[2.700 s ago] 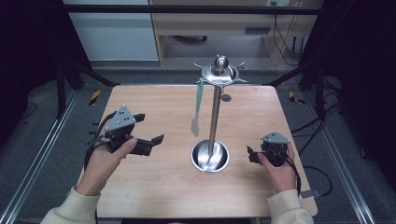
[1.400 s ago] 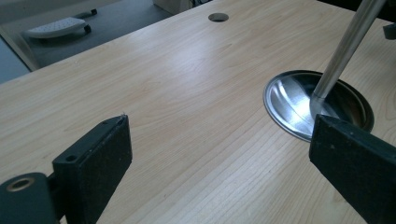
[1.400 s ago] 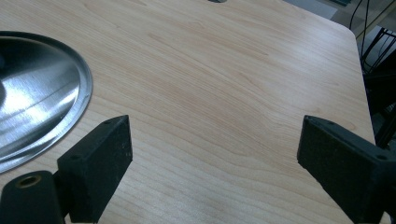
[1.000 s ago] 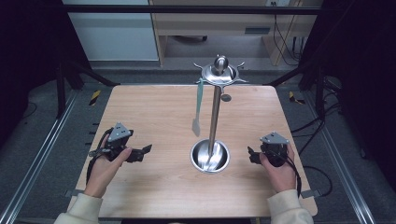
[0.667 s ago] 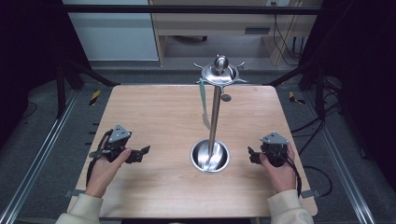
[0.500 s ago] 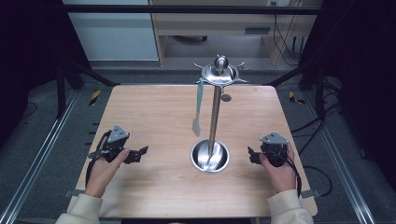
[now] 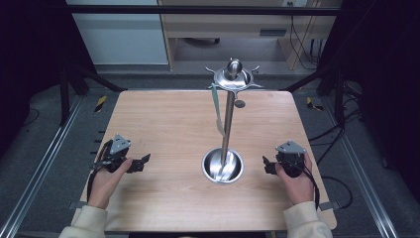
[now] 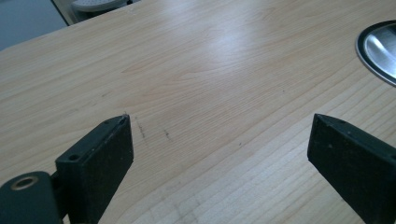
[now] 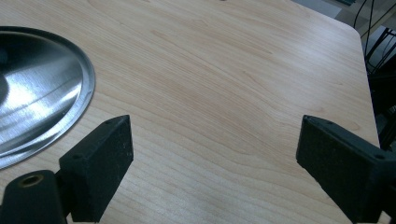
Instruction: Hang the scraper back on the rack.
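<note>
A steel utensil stand (image 7: 228, 124) rises from a round dished base (image 7: 223, 166) at the middle of the wooden table (image 7: 168, 124). A pale green utensil (image 7: 216, 109) hangs from its top ring of hooks (image 7: 233, 78). My left gripper (image 7: 142, 161) rests low at the table's left side, jaws wide apart with bare wood between them (image 8: 219, 140). My right gripper (image 7: 266, 166) sits just right of the base, also open and holding nothing (image 9: 215, 154). The base's rim (image 9: 70, 112) shows at the left of the right gripper view, and its rim (image 8: 378, 51) at the right of the left gripper view.
Metal rails (image 7: 44, 163) run along the floor on both sides of the table. Cables (image 7: 341, 134) lie on the floor at the right. A desk and a cabinet (image 7: 124, 34) stand beyond the far edge.
My left gripper has dropped from a raised spot farther back to a low position near the table's front left. The right gripper has stayed still.
</note>
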Demonstrator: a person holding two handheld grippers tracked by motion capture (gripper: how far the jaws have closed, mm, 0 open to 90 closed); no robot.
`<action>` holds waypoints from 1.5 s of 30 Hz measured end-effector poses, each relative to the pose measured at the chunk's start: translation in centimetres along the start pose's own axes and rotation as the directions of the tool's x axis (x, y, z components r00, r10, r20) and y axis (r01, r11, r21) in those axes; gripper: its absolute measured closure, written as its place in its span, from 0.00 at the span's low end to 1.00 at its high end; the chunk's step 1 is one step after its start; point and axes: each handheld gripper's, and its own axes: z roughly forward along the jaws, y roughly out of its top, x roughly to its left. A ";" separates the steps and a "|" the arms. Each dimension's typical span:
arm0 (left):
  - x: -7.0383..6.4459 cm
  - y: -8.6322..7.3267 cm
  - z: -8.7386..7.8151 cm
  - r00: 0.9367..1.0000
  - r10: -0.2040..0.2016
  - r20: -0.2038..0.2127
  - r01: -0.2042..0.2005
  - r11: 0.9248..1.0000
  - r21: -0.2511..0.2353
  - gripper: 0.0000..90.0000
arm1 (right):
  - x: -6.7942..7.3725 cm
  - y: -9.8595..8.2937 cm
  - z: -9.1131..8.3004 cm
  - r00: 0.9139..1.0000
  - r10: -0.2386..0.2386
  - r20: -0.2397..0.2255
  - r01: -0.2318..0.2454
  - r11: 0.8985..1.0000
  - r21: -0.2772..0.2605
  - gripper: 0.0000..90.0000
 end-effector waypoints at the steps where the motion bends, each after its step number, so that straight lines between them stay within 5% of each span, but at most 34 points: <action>1: 0.0 0.0 0.0 1.000 0.000 0.000 0.000 1.000 0.000 0.07 | 0.0 0.0 0.0 1.000 0.003 0.000 -0.003 1.000 0.000 0.12; 15: 2.0 -1.8 0.0 0.998 -0.024 -0.057 0.024 1.000 0.006 0.07 | 0.0 0.0 0.0 1.000 0.002 -0.001 -0.002 1.000 -0.004 0.12; 45: 4.5 -4.8 -0.2 0.992 -0.073 -0.106 0.077 0.997 0.031 0.07 | 0.3 0.0 0.3 1.000 -0.017 -0.005 0.017 1.000 0.006 0.12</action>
